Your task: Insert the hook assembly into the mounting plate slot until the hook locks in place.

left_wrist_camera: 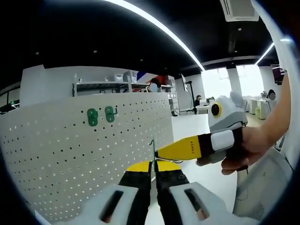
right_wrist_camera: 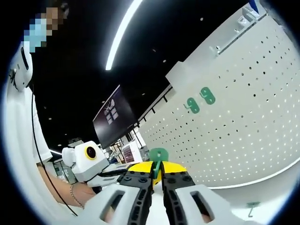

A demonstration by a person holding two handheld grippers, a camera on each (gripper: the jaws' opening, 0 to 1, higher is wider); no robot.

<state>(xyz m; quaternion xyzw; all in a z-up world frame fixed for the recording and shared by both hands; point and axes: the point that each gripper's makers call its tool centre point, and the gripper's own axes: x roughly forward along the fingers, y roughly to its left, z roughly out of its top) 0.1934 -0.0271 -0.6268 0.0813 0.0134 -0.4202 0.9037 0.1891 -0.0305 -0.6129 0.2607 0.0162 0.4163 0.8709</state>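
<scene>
A white pegboard (left_wrist_camera: 70,159) (right_wrist_camera: 243,131) stands upright with two green hooks (left_wrist_camera: 92,117) (left_wrist_camera: 109,114) (right_wrist_camera: 192,106) (right_wrist_camera: 207,96) mounted high on it. A third green hook (left_wrist_camera: 153,147) (right_wrist_camera: 158,155) is held in the air, off the board's near edge. My right gripper (right_wrist_camera: 158,171) is shut on its flat plate. In the left gripper view the right gripper (left_wrist_camera: 159,152) reaches in from the right in a hand (left_wrist_camera: 243,150). My left gripper (left_wrist_camera: 153,165) is shut, with the hook's thin edge rising from between its yellow tips. Its white body (right_wrist_camera: 86,161) shows at lower left.
A person in a white shirt (right_wrist_camera: 28,117) stands close on the left of the right gripper view. A dark screen (right_wrist_camera: 115,119) hangs beyond. Metal shelving (left_wrist_camera: 108,86) stands behind the pegboard. A white casing (left_wrist_camera: 262,187) is at lower right, with open floor and desks past it.
</scene>
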